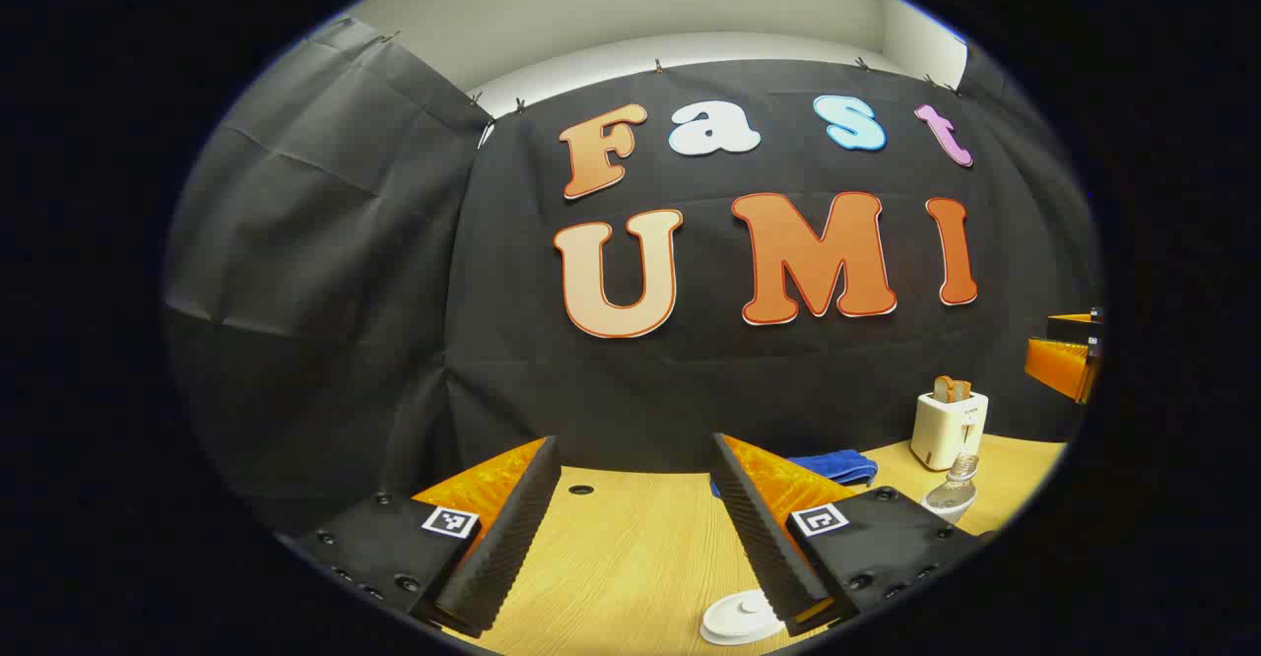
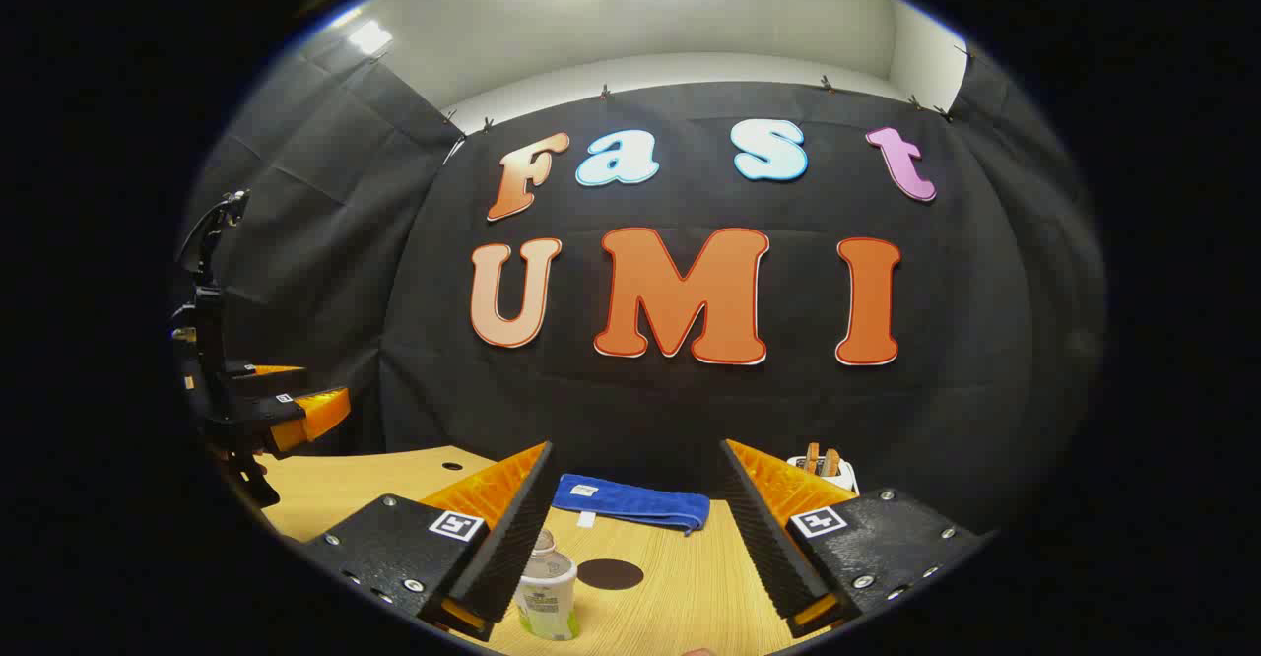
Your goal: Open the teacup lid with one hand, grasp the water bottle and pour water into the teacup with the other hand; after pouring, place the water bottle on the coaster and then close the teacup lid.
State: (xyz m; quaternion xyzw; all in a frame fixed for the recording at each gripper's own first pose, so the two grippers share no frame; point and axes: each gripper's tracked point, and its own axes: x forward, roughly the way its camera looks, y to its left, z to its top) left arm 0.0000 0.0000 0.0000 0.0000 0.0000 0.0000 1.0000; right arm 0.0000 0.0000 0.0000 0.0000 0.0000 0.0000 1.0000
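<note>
Pale wood grain runs across the counter (image 1: 630, 557), and on it we find everything the task needs. In the left gripper view our left tool (image 1: 630, 538) is spread wide with nothing between its fingers; the white lid (image 1: 741, 619) sits at about five o'clock, just beside its right finger, and we take the teacup to be under it, though the rim of the view cuts it off. The bottle (image 1: 954, 487) stands upright at three o'clock, with the toaster (image 1: 949, 427) behind it and a blue cloth (image 1: 837, 464) near the wall.

In the right gripper view our right tool (image 2: 635, 543) is likewise spread and holds nothing. The bottle (image 2: 548, 587) stands at seven o'clock, just beside its left finger, and the dark round coaster (image 2: 609, 573) lies beyond it, near six o'clock. The other tool hangs at nine o'clock above the counter's far end.

We judge the bottle light, thin-walled and slick, likely to dent if squeezed hard, so we would grip it around the body at mid-height, below the neck. The lid looks rigid, small and possibly breakable; we would pinch its central knob and lift straight up.
</note>
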